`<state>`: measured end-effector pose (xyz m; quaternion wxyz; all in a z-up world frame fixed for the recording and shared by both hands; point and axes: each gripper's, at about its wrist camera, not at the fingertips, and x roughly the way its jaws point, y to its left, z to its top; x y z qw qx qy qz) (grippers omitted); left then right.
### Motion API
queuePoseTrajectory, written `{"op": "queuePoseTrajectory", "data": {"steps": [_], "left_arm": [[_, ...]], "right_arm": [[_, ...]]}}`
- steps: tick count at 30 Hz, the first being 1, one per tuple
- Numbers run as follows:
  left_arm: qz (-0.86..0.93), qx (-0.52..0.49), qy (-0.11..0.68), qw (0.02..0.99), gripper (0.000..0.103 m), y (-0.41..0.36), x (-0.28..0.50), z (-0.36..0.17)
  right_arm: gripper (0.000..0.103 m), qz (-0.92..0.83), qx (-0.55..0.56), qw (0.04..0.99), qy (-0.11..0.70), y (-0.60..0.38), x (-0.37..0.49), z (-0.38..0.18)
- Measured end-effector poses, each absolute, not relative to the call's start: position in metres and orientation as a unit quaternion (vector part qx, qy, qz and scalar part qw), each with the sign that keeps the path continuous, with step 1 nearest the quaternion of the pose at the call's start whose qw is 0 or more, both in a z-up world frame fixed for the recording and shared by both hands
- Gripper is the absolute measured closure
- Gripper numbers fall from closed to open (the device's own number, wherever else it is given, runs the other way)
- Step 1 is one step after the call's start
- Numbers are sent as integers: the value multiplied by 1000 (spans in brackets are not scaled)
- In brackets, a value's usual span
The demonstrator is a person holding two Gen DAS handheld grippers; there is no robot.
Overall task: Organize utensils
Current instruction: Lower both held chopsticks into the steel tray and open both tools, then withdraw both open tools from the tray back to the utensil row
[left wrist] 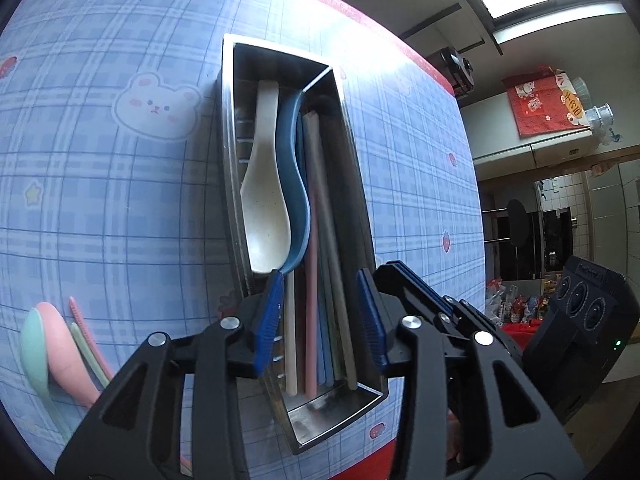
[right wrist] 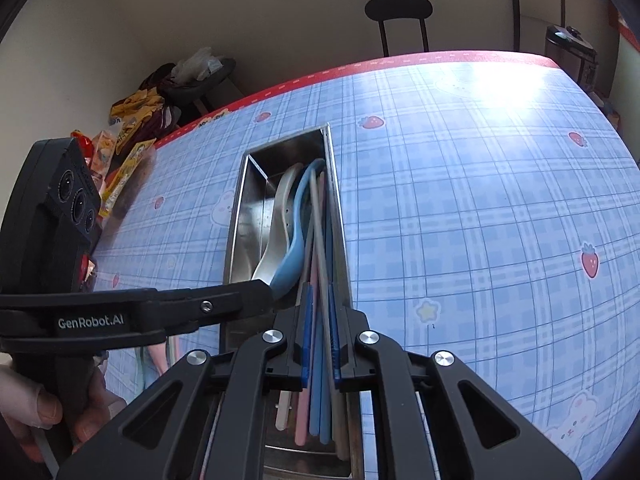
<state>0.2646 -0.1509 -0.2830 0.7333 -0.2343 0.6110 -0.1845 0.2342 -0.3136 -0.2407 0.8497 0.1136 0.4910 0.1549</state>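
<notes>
A long steel tray (left wrist: 228,120) lies on the checked tablecloth. It holds a white spoon (left wrist: 264,216), a blue spoon (left wrist: 298,200) on its edge beside it, and several coloured chopsticks (left wrist: 320,240) along the right side. My left gripper (left wrist: 319,274) hangs open over the tray's near half, its left fingertip at the blue spoon's bowl, nothing pinched. In the right wrist view my right gripper (right wrist: 320,294) stands slightly open over the chopsticks (right wrist: 320,232), which run between its pads without a visible grip. The left gripper (right wrist: 268,292) reaches in from the left beside the blue spoon (right wrist: 294,256).
On the cloth left of the tray lie a pink spoon (left wrist: 64,344), a green spoon (left wrist: 34,344) and two loose chopsticks (left wrist: 86,332). A hand (right wrist: 32,412) holds the left gripper. A chair (right wrist: 398,12) and snack bags (right wrist: 128,120) stand beyond the table's red edge.
</notes>
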Motion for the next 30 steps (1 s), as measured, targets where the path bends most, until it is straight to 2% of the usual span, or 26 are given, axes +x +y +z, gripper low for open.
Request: {"op": "queuePoseTrajectory", "data": {"steps": [1, 2, 4, 6, 7, 9, 10, 11, 19, 30], "left_arm": [[-184, -230, 605, 740, 53, -148, 265, -276], [-181, -224, 595, 750, 47, -143, 264, -267], [-173, -215, 575, 770, 37, -135, 263, -250], [-163, -210, 557, 787, 26, -123, 261, -234], [-158, -207, 550, 794, 19, -116, 259, -227], [-151, -201, 538, 805, 16, -100, 252, -214], [-148, -196, 535, 808, 9, -94, 249, -209], [-142, -191, 532, 813, 6, -87, 246, -204], [-95, -185, 529, 823, 6, -22, 209, -193], [-46, -143, 540, 828, 6, 26, 154, -211]], "right_arm": [[75, 153, 109, 854, 485, -316, 233, -235], [59, 150, 104, 860, 477, -317, 230, -229], [49, 150, 99, 869, 462, -319, 227, -217], [28, 145, 92, 874, 455, -321, 223, -207], [24, 143, 90, 877, 450, -321, 221, -203], [12, 140, 83, 881, 445, -320, 217, -194], [10, 139, 78, 882, 443, -319, 214, -191], [7, 141, 72, 882, 443, -317, 212, -188], [6, 142, 28, 886, 440, -301, 185, -173], [6, 140, -3, 875, 463, -277, 148, -181]]}}
